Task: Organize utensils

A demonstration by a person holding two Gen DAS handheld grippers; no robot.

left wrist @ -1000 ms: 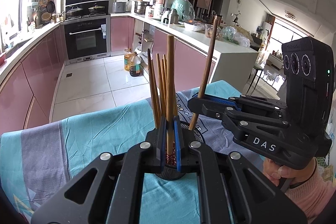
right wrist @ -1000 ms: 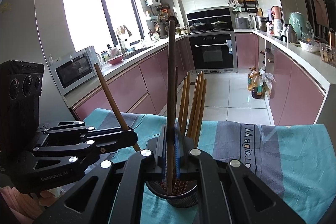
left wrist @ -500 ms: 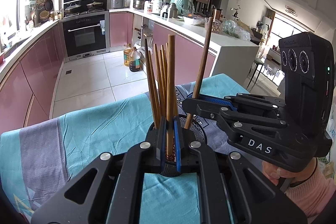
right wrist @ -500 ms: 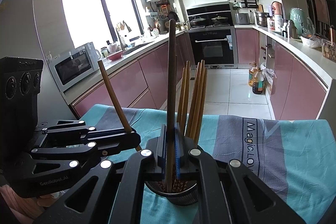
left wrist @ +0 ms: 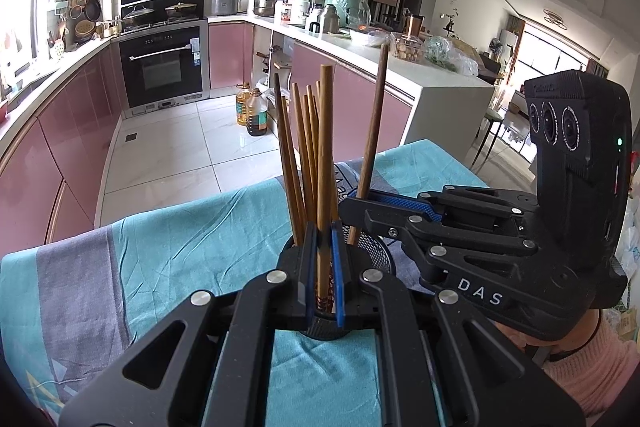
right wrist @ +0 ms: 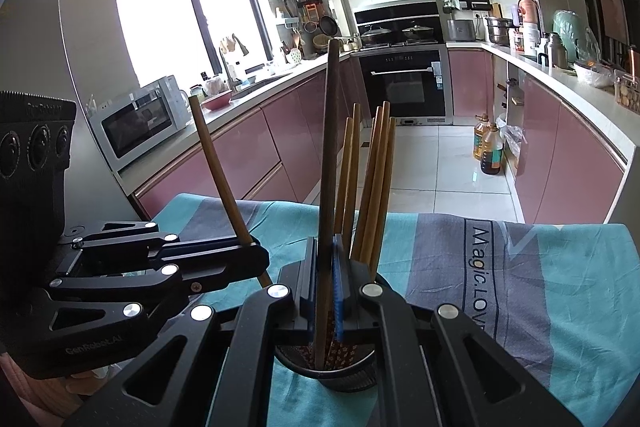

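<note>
A black mesh holder [left wrist: 374,253] [right wrist: 326,375] stands on the cloth-covered table with several brown chopsticks [left wrist: 300,163] [right wrist: 376,183] upright in it. My left gripper [left wrist: 326,267] is shut on a light brown chopstick [left wrist: 325,155] held upright, its patterned lower end dipping into the holder. My right gripper [right wrist: 326,283] is shut on a darker chopstick [right wrist: 330,147], whose lower end also reaches into the holder. Each gripper shows in the other's view: the right gripper [left wrist: 352,203] comes in from the right, the left gripper [right wrist: 256,259] from the left. They meet close together over the holder.
A teal and grey cloth [left wrist: 180,251] [right wrist: 540,287] covers the table. Beyond its far edge lie a tiled kitchen floor, pink cabinets, an oven [left wrist: 162,71] and oil bottles [left wrist: 252,111]. A hand in a pink sleeve [left wrist: 588,367] holds the right gripper.
Both grippers keep their chopsticks. In the left wrist view the right gripper has edged slightly left, closer over the holder; otherwise little has shifted.
</note>
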